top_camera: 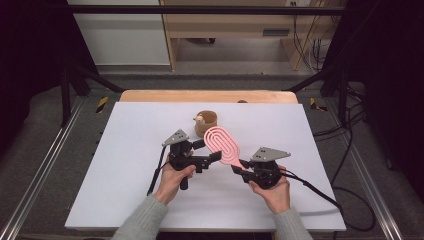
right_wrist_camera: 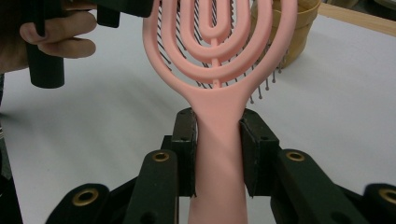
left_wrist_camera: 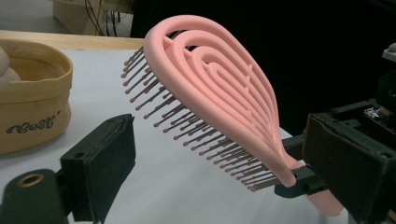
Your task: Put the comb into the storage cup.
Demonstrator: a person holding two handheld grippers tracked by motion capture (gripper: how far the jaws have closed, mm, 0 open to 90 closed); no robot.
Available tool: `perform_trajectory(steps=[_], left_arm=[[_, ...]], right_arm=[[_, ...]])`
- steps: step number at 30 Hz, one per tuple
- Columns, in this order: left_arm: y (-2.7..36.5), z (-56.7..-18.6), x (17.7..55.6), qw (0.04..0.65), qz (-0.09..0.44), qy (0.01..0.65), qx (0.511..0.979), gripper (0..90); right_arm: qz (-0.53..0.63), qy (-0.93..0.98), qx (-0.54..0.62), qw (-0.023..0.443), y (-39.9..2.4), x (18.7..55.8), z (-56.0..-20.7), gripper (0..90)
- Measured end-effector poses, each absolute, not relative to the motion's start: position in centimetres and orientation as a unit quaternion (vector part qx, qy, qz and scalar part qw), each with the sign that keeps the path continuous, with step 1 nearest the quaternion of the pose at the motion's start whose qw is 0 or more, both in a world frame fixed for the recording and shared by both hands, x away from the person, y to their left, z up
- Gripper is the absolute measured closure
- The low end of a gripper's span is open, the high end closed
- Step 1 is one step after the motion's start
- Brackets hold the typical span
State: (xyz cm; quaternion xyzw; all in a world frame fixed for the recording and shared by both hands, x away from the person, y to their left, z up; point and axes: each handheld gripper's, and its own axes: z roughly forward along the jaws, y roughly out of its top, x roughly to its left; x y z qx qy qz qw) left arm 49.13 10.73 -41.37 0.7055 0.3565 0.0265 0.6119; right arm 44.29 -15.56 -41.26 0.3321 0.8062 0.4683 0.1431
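The white table point(top_camera: 125, 165) carries both forearms, sleeves entering from the near edge; each hand sits low and angled inward. The right gripper point(top_camera: 239, 168) clamps the handle of the pink hairbrush point(top_camera: 223, 145), holding it slanted above the table near the tan cup point(top_camera: 206, 123). The left gripper point(top_camera: 210, 152) stands wide at the brush head, pads off it. The left gripper view shows the bristles point(left_wrist_camera: 196, 130) pointing down-left; the right gripper view shows pads squeezing the handle point(right_wrist_camera: 218, 154).
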Motion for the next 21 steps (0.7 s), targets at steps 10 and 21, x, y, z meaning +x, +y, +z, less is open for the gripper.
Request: perform_trajectory(steps=[10, 21], left_arm=[[9.93, -41.67, 49.24, 0.617, 0.013, 0.361, 0.699, 19.4], [9.69, -41.64, 49.22, 0.626, 0.011, 0.371, 0.686, 35.7]], right_arm=[[0.472, 0.806, 0.329, 0.142, -15.49, 44.24, -41.24, 69.9], [0.476, 0.805, 0.324, 0.143, -15.36, 44.15, -41.22, 70.0]])
